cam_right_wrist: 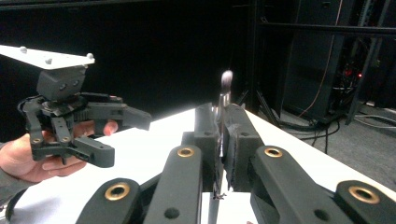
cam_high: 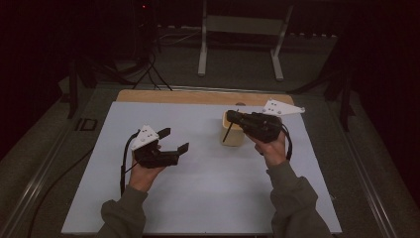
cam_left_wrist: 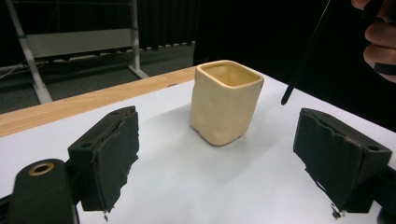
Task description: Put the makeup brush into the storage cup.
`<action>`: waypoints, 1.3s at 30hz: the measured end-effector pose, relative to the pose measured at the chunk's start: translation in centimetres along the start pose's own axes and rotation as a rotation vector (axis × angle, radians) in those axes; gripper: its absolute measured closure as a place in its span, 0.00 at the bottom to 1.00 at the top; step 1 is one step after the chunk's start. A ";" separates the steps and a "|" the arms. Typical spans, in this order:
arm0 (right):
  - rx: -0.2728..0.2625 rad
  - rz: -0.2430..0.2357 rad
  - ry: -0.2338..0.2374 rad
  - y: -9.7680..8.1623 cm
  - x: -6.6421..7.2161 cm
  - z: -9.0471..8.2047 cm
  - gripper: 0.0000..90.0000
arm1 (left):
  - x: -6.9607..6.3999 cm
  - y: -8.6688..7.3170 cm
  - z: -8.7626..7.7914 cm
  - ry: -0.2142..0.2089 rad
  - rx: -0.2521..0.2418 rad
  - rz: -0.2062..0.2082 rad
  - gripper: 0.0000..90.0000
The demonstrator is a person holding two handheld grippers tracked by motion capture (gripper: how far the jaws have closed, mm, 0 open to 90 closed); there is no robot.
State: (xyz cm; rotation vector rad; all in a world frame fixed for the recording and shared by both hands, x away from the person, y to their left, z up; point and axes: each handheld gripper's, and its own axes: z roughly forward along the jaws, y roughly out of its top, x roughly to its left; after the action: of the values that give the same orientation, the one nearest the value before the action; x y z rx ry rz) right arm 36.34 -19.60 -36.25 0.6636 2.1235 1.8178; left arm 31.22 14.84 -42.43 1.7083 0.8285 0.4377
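A cream, square-sided cup (cam_high: 236, 137) (cam_left_wrist: 226, 102) stands upright and empty on the white table top (cam_high: 198, 198), right of centre. My right gripper (cam_high: 231, 115) (cam_right_wrist: 220, 135) hovers over the cup's far right side, shut on a thin black-handled brush (cam_high: 226, 134) (cam_right_wrist: 227, 80). The brush's handle (cam_left_wrist: 303, 58) slants down in front of the cup and its bristle end points up. My left gripper (cam_high: 175, 140) (cam_left_wrist: 215, 158) is held open to the left of the cup, aimed at it, with nothing between its pads. The left gripper (cam_right_wrist: 122, 137) also appears at the left of the right gripper view.
A wooden strip (cam_high: 198, 96) runs along the table's far edge. Behind it on the floor stand a metal frame (cam_high: 237, 29) and some cables (cam_high: 148, 74). Dark racks with wires (cam_right_wrist: 327, 70) lie off the table's side.
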 end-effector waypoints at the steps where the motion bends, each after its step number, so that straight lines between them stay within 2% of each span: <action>1: 0.001 0.001 -0.001 0.0 -0.1 0.0 0.94 | 0.1 -0.1 -0.1 0.001 0.000 -0.002 0.17; 4: 0.002 0.005 -0.011 0.0 -0.3 -0.1 0.94 | 0.4 -0.2 -0.5 0.008 -0.003 -0.012 0.17; 13: -0.005 0.010 -0.031 0.4 -0.8 -0.2 0.94 | 0.7 -0.6 -1.2 0.028 0.013 0.001 0.17; 24: -0.009 0.010 -0.054 0.9 -1.3 -0.5 0.94 | 0.9 -1.1 -1.6 0.039 0.024 -0.004 0.17; 39: -0.017 0.023 -0.114 1.1 -2.3 -0.9 0.94 | 1.2 -1.5 -2.1 0.058 0.032 -0.003 0.17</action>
State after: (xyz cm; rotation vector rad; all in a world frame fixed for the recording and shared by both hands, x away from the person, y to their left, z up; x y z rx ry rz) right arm 38.03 -21.43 -35.21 0.7709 2.0336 1.7633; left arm 30.22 17.33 -43.41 1.7300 0.8838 0.4760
